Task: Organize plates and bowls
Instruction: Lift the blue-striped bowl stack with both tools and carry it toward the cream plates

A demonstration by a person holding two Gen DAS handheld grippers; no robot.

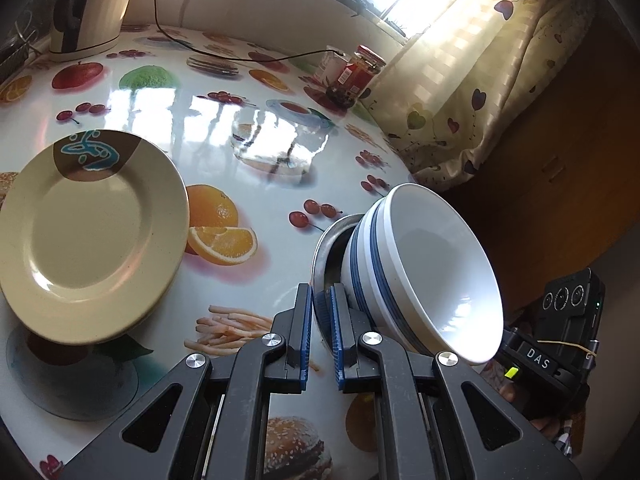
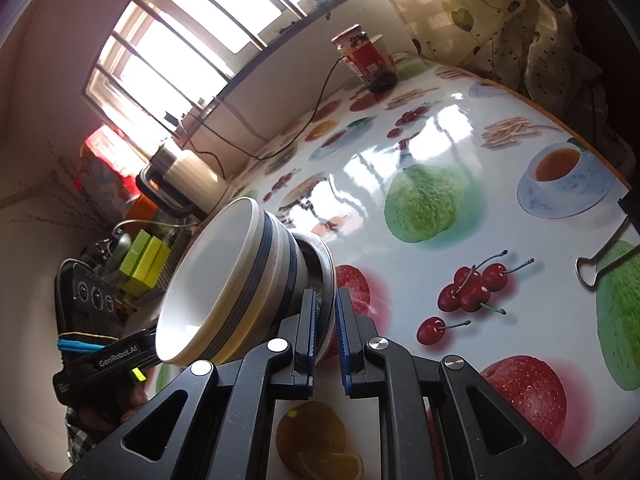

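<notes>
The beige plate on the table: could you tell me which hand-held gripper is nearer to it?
Left. The left hand-held gripper, clamping the metal bowl, has the beige plate just beside it. The right hand-held gripper grips the bowl's opposite rim, farther away.

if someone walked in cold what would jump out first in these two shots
Probably the stack of white bowls with blue bands, nested in a metal dish and held tilted above the table's near edge, with the left gripper and right gripper each clamped on the dish's rim from opposite sides. Next, the cream plate on the fruit-print tablecloth, left of the stack in the left wrist view.
</notes>
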